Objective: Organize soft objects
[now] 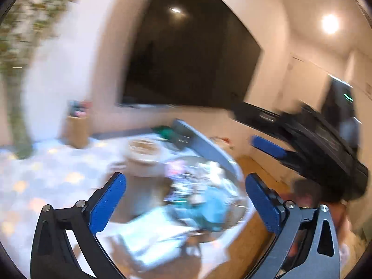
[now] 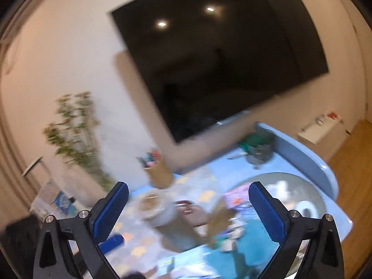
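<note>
— What are your tongs doing?
— Both pairs gape wide, gripping nothing: left tongs, right tongs.
— And the soft things?
— A blurred heap of soft objects on the table, lower centre of both frames — beneath the dark screen.

Both wrist views face the table and television

Blurred throughout. Right tongs spread wide, nothing between the blue pads. Beyond them, blue table strewn with indistinct colourful things; cup of pens near the wall; dark screen above; plant at left.
</note>
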Action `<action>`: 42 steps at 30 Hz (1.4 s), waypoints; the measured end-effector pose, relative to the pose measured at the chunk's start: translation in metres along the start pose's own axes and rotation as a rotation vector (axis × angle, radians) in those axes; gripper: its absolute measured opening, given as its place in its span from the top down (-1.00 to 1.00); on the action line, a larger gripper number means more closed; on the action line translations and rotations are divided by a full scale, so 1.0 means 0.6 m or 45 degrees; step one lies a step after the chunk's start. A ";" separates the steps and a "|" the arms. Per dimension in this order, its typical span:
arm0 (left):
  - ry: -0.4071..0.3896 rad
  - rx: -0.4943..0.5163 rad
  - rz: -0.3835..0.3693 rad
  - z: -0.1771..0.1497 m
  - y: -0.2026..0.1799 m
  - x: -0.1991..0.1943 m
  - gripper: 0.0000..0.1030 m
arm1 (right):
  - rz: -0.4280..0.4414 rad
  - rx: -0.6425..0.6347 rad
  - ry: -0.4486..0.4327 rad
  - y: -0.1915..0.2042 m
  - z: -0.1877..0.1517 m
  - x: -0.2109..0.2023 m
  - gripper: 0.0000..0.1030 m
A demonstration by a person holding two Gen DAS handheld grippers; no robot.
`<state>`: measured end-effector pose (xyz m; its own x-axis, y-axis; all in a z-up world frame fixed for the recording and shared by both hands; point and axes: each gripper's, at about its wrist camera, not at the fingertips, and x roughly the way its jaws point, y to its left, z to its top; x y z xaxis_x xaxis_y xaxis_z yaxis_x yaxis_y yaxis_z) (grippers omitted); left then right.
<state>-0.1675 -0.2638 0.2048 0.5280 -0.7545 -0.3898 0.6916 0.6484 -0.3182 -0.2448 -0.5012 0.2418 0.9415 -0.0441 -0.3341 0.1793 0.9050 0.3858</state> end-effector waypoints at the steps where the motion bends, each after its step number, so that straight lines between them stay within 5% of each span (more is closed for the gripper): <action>1: -0.026 -0.021 0.075 0.002 0.037 -0.023 -0.99 | 0.020 -0.011 -0.004 0.020 -0.006 -0.003 -1.00; 5: -0.042 -0.098 0.394 -0.011 0.168 -0.072 -0.99 | 0.120 -0.016 -0.017 0.107 -0.044 0.000 -1.00; 9: 0.056 -0.321 0.750 -0.060 0.344 -0.114 -0.99 | 0.206 -0.001 0.015 0.190 -0.127 0.047 -1.00; 14: 0.171 -0.565 0.939 -0.150 0.517 -0.162 -0.99 | 0.165 -0.030 0.279 0.265 -0.232 0.172 -1.00; 17: 0.221 -0.587 1.009 -0.197 0.561 -0.171 -0.99 | 0.084 -0.108 0.484 0.303 -0.309 0.256 -1.00; 25: 0.333 -0.629 1.172 -0.274 0.611 -0.153 -0.99 | -0.226 -0.155 0.708 0.328 -0.440 0.388 -1.00; 32: 0.333 -0.619 1.299 -0.261 0.597 -0.099 -0.99 | -0.501 -0.293 0.599 0.366 -0.474 0.422 -1.00; 42: 0.327 -0.652 1.311 -0.258 0.601 -0.090 -1.00 | -0.522 -0.269 0.579 0.370 -0.473 0.441 -1.00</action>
<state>-0.0225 0.0265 -0.0227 0.5667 0.1534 -0.8095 -0.3121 0.9492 -0.0387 -0.0368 -0.1918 -0.0049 0.5853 -0.2624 -0.7672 0.3950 0.9186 -0.0128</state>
